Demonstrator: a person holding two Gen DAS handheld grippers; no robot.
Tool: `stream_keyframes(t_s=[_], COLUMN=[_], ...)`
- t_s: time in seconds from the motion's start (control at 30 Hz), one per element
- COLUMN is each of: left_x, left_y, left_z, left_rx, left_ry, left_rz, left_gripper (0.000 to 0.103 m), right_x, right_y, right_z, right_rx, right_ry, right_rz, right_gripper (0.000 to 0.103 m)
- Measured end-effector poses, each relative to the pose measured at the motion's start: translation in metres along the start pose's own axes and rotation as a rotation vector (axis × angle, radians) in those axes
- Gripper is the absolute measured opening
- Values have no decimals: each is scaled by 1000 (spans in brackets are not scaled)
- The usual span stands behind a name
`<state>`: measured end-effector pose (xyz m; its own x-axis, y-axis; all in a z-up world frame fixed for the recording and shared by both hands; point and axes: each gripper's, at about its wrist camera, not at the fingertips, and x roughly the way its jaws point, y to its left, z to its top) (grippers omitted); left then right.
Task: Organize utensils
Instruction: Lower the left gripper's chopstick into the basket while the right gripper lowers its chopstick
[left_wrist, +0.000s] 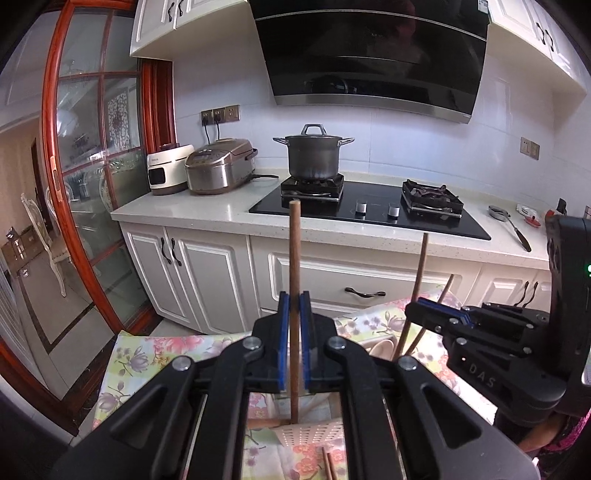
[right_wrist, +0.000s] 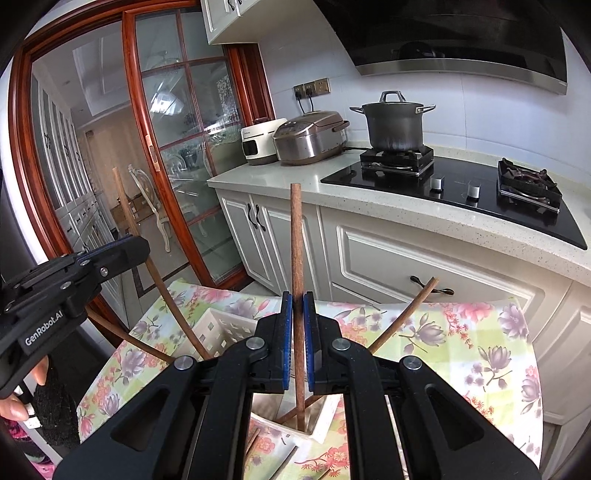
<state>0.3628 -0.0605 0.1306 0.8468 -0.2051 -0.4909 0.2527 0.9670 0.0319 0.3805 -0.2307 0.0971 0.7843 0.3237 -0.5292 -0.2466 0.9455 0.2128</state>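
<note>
Chopsticks going into the holder, two at once

Left tool (left_wrist: 294, 321) and right tool (right_wrist: 298, 321) each pinch one upright chopstick (left_wrist: 294, 258) over the white basket (right_wrist: 221, 330); a few more lie loose on the floral cloth (right_wrist: 461, 332).

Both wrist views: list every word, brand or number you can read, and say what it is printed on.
"GenRobot.AI": on the left gripper.
"DAS": on the right gripper.
White cooker: brand mark too small to read.
Hood sticker: too blurred to read.
</note>
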Motion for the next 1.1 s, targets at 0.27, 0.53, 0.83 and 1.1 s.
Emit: stream_keyframes(t_s=[0.27,0.53,0.83,1.1], left_x=[-4,-15,4,16], left_y=[-9,3,-2,0], left_z=[4,22,19,7], left_rx=[57,2,4,-7], left_ry=[10,-10,86,103], left_rz=[9,-36,-80,-58], left_gripper=[6,6,6,16], right_x=[1,2,7,13], right_y=[0,1,2,-2], right_z=[0,2,2,3], right_rx=[-5,-2,-4,12], right_ry=[-4,-10,2,7], right_rz=[-6,-5,-2,-13], right_gripper=[7,7,7,12])
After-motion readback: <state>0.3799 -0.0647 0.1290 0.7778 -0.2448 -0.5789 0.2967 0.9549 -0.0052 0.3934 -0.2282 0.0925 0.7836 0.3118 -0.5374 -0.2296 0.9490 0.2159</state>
